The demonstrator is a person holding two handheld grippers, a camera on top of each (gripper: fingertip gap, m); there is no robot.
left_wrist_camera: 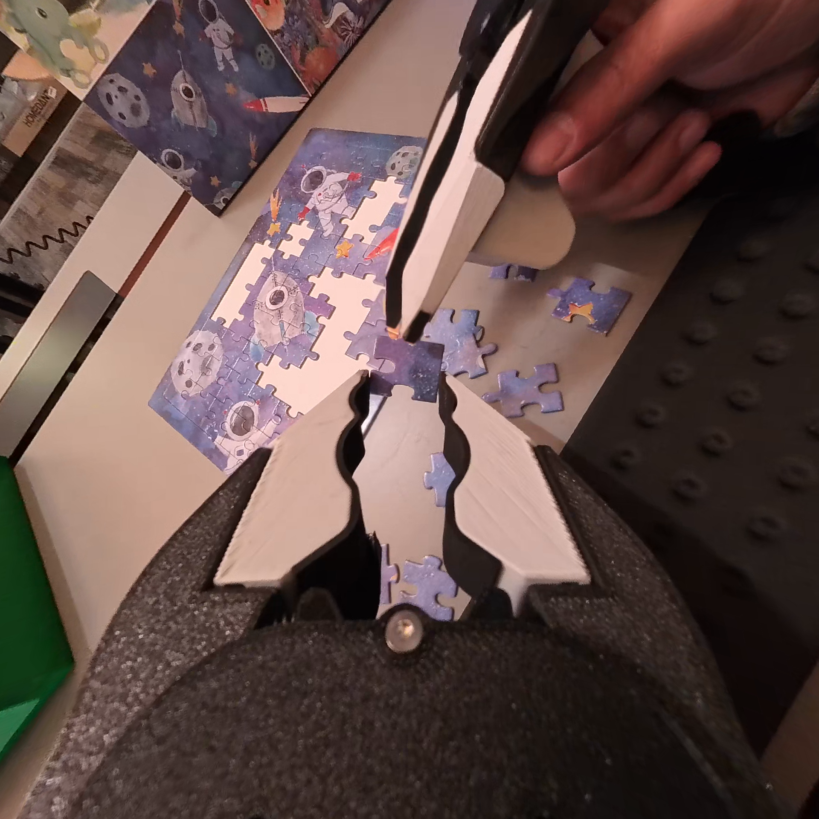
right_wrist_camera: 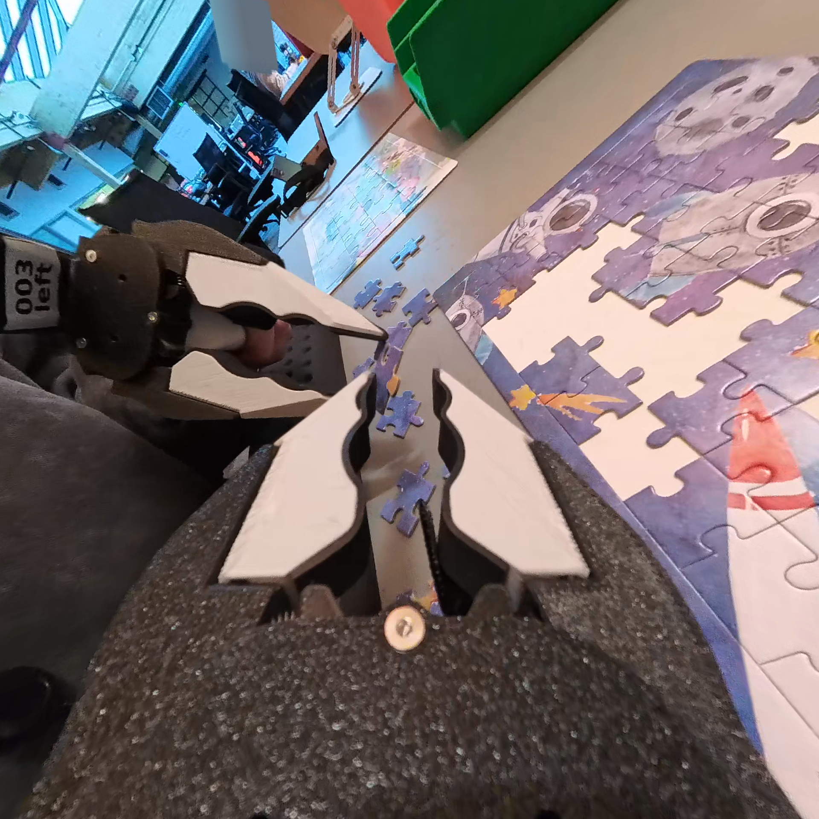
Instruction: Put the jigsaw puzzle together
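The left gripper [left_wrist_camera: 404, 376] has its jaws set narrow, and a dark purple puzzle piece [left_wrist_camera: 410, 365] fills the gap between the tips. It appears pinched there, though the contact itself is hard to make out. The piece is flat, its straight edge toward the right fingertip and a knob pointing toward the puzzle [left_wrist_camera: 283, 310]. It overlaps the puzzle's near rim and a pale loose piece [left_wrist_camera: 463, 345]. The right gripper [left_wrist_camera: 399, 330] comes down steeply from the upper right and is seen edge-on there, so only one finger shows. Its tips rest at the far edge of the held piece, and its body hides part of the puzzle's far side. In the right wrist view its own jaws [right_wrist_camera: 403, 376] stand moderately apart with nothing between them. The puzzle is a space picture with several white gaps. It lies mid-table with its long axis along the table's length. More loose pieces [left_wrist_camera: 523, 390] are scattered between it and the table edge that meets a dark studded mat [left_wrist_camera: 709, 399], some half hidden under the left fingers. A space-themed picture board [left_wrist_camera: 177, 102] lies toward the far edge, a green bin [left_wrist_camera: 26, 554] toward the left edge, and a paler second puzzle [right_wrist_camera: 376, 199] lies farther along. A hand [left_wrist_camera: 642, 111] grips the right gripper's handle.
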